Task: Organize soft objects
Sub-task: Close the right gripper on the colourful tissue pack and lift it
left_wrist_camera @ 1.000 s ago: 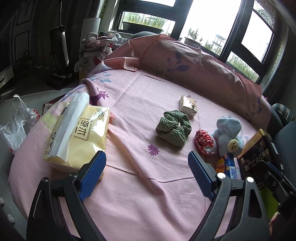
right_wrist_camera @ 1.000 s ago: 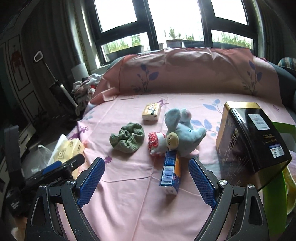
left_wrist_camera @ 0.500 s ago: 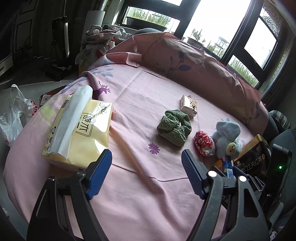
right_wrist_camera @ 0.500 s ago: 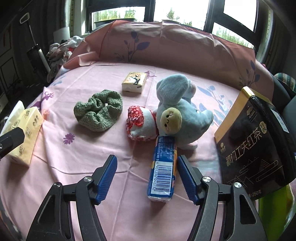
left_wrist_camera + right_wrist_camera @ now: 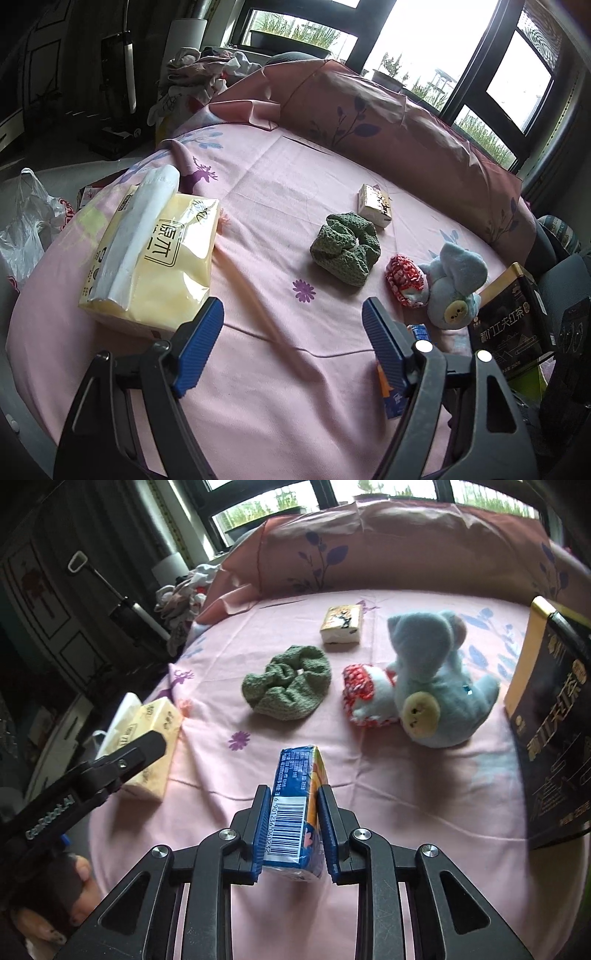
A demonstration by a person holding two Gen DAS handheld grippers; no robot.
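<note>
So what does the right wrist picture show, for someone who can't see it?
The right gripper is shut on a blue packet above a pink sheet. Beyond lie a green knitted scrunchie, a blue plush toy and a small box.

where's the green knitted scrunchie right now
The green knitted scrunchie lies mid-bed on the pink sheet, left of the red-and-white pouch and just in front of the small tissue pack in the right wrist view.
</note>
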